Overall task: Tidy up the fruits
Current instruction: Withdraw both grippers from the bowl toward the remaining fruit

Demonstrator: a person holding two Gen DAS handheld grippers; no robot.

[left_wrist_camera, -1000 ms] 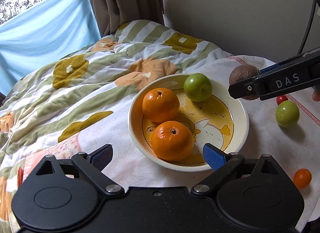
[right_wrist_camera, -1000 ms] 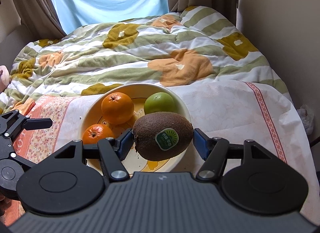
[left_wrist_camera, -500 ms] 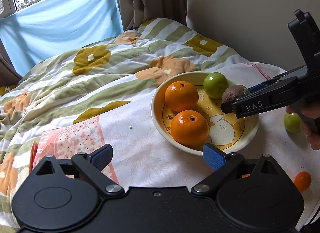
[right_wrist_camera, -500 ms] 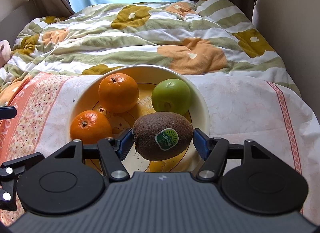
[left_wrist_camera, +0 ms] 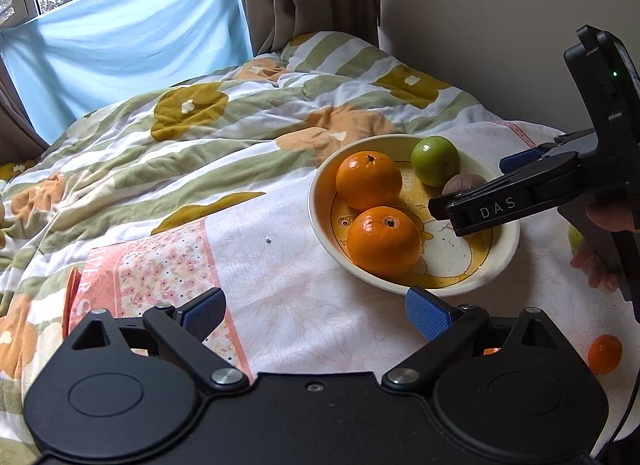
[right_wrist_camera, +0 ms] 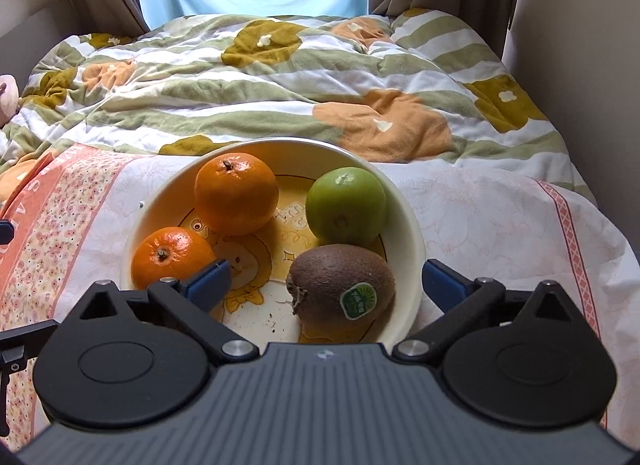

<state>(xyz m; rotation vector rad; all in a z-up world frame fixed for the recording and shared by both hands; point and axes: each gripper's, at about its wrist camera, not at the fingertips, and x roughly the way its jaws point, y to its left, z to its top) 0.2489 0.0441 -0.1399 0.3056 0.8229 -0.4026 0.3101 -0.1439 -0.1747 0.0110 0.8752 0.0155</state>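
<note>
The kiwi point(right_wrist_camera: 342, 286) lies in the bowl point(right_wrist_camera: 414, 225) beside a green apple point(right_wrist_camera: 346, 206) and two oranges point(right_wrist_camera: 236, 193). The right gripper point(right_wrist_camera: 326, 279) is opening, its pads clear of the kiwi. Its finger hides most of the kiwi in the left view. The left gripper point(left_wrist_camera: 316, 311) gapes empty. A second green fruit point(left_wrist_camera: 575, 238) is mostly hidden behind the person's hand point(left_wrist_camera: 604, 241).

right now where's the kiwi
In the right wrist view, the kiwi lies in the bowl, near side, just below the green apple, between the opening right gripper fingers.
</note>
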